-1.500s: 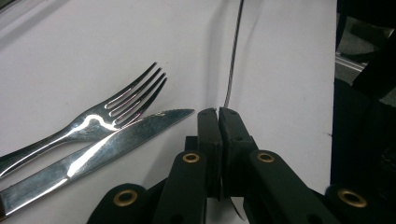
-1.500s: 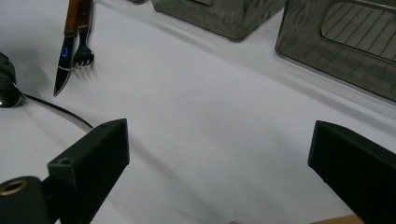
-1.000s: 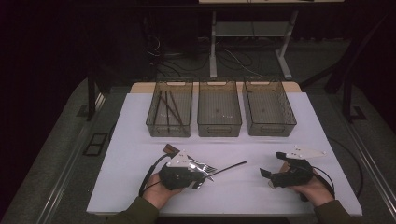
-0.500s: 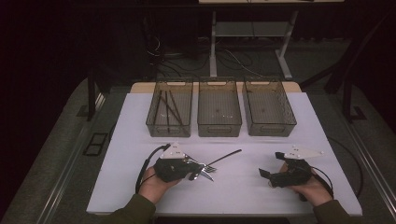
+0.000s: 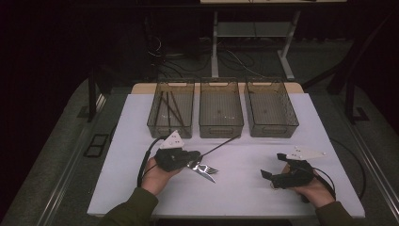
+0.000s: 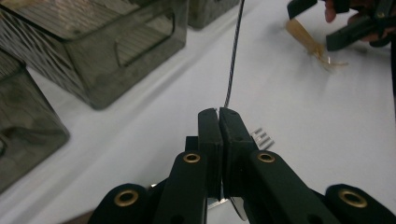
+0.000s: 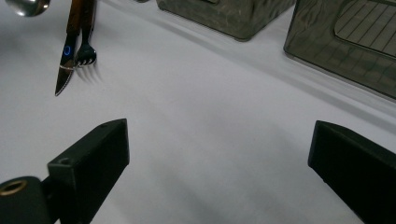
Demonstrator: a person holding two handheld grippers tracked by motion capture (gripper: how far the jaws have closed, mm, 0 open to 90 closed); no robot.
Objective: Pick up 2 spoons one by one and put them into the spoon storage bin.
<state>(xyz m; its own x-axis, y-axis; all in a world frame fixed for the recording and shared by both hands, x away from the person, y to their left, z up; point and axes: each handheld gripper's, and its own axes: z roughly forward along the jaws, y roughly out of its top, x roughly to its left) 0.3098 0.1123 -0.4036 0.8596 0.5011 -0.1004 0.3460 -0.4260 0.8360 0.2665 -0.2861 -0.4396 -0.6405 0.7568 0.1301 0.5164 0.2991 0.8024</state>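
Your left gripper, fingers clamped on the thin black chopstick, has lifted it toward the smoky plastic bins; your right gripper waits, fingers apart.

The table is white, the three bins are smoky grey with a fine line pattern, and both grippers are black.

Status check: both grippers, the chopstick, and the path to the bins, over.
Left gripper shut on thin black chopstick, tip toward bins. Right gripper open, holding nothing. Fork and knife lie under the left gripper.
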